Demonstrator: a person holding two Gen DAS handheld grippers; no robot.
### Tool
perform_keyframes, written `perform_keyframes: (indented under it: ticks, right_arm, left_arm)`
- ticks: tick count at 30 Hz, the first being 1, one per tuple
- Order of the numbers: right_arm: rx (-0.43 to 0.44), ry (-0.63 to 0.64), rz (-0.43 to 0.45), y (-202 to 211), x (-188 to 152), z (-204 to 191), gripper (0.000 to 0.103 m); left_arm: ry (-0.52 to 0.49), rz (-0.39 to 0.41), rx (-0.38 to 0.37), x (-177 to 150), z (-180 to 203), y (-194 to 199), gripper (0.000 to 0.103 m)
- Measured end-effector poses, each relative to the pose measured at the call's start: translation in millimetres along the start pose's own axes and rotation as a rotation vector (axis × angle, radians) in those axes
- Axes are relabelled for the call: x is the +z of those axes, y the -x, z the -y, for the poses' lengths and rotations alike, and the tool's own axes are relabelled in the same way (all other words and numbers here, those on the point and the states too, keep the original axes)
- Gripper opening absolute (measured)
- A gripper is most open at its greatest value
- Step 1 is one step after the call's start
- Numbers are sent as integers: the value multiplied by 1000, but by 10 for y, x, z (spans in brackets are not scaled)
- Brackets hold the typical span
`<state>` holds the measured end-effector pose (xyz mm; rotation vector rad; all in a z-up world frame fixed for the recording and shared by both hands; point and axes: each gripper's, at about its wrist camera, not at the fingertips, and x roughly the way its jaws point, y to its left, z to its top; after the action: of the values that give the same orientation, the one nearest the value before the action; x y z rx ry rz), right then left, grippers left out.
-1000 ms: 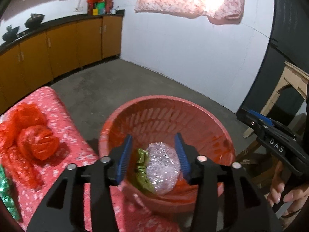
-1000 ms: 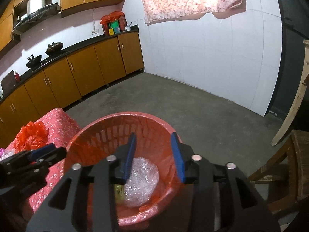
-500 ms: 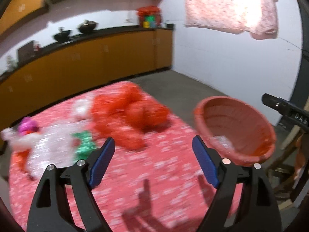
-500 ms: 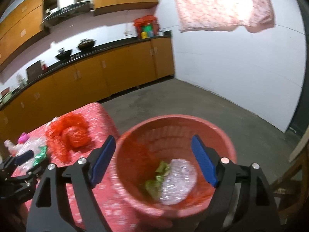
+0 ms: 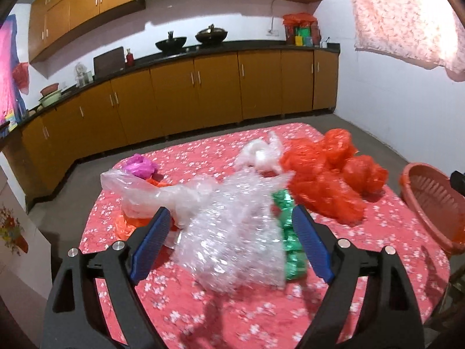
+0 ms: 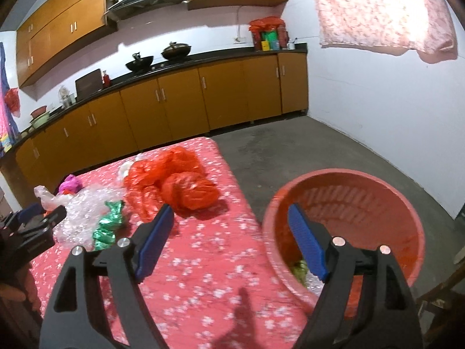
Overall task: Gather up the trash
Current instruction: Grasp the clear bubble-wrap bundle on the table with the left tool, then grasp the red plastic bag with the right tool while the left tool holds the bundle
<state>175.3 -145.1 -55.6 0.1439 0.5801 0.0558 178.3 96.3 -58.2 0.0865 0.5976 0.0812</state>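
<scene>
Left wrist view: left gripper (image 5: 229, 244) wide apart, bubble wrap (image 5: 232, 232) between its jaws, ungripped.
Right wrist view: right gripper (image 6: 229, 238) wide, holding nothing, near basket (image 6: 377, 180).

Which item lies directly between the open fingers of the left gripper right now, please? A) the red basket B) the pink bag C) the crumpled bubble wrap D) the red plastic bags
C: in the left wrist view the left gripper is open, and the crumpled bubble wrap fills the gap between its fingers, with the green foil wrapper at its right edge.
</scene>
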Motion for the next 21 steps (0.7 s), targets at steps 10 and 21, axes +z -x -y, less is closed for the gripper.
perform_keyframes:
  ticks: [10, 21]
  right_arm:
    - [21, 23, -50, -239, -12, -240, 79]
    - [14, 25, -72, -367, -54, -259, 79]
  left_arm:
    - [39, -145, -74, -45, -189, -434, 57]
    - [45, -122, -116, -82, -210, -336, 10]
